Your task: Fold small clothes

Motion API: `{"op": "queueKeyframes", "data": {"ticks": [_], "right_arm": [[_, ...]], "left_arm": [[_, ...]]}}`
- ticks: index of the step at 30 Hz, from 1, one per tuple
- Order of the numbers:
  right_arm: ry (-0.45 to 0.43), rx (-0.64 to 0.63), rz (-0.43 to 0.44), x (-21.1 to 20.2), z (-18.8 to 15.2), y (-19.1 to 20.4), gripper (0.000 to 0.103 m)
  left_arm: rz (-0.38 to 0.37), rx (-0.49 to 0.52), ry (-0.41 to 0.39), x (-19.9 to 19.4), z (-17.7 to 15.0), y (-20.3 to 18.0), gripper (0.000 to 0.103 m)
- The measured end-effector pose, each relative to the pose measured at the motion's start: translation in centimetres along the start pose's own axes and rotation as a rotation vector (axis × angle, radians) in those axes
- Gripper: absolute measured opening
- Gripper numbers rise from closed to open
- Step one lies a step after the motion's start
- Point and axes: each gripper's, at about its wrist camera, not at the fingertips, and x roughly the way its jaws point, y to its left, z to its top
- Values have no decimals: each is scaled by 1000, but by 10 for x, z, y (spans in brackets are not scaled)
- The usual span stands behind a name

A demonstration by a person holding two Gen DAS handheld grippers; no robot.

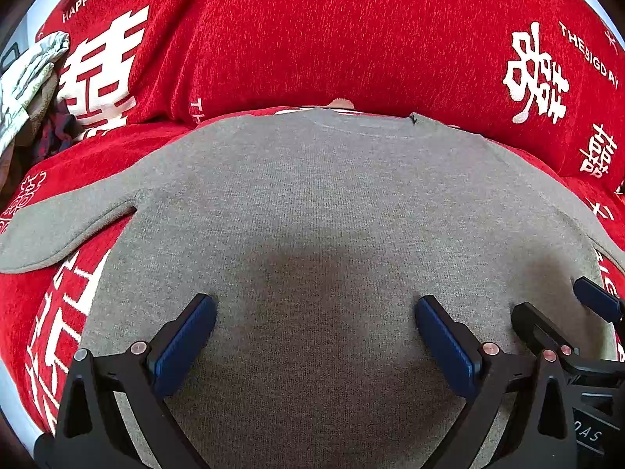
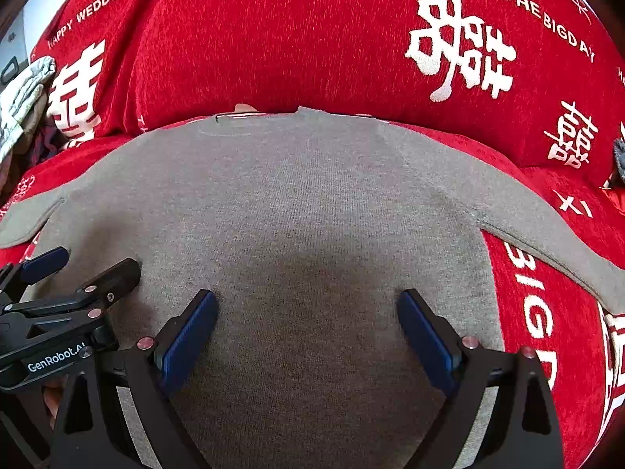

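Note:
A grey knitted sweater (image 1: 312, 195) lies flat on a red sofa seat, neck toward the backrest, sleeves spread to both sides. It also shows in the right wrist view (image 2: 297, 195). My left gripper (image 1: 314, 308) is open and empty, hovering over the sweater's lower body. My right gripper (image 2: 306, 303) is open and empty, over the lower body just to the right of it. The right gripper shows at the right edge of the left wrist view (image 1: 562, 305), and the left gripper at the left edge of the right wrist view (image 2: 82, 265).
The red sofa cover (image 1: 312, 31) with white characters and lettering covers seat and backrest. A pile of other clothes (image 1: 31, 78) lies at the far left of the sofa. A small grey item (image 2: 619, 156) sits at the far right edge.

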Motion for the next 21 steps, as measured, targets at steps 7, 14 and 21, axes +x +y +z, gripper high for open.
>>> {"op": "queueKeyframes", "data": {"ticks": [7,14,21], "right_arm": [[32,4,3,1,4,0,95],[96,-2,7,5,12,-1,95],[164,-43,18,8,24,0,96]], "left_arm": [[4,8,33,2,2,2,103],[7,13,85,4,8,-1,103],[9,19,176,8,18,-3,103]]}}
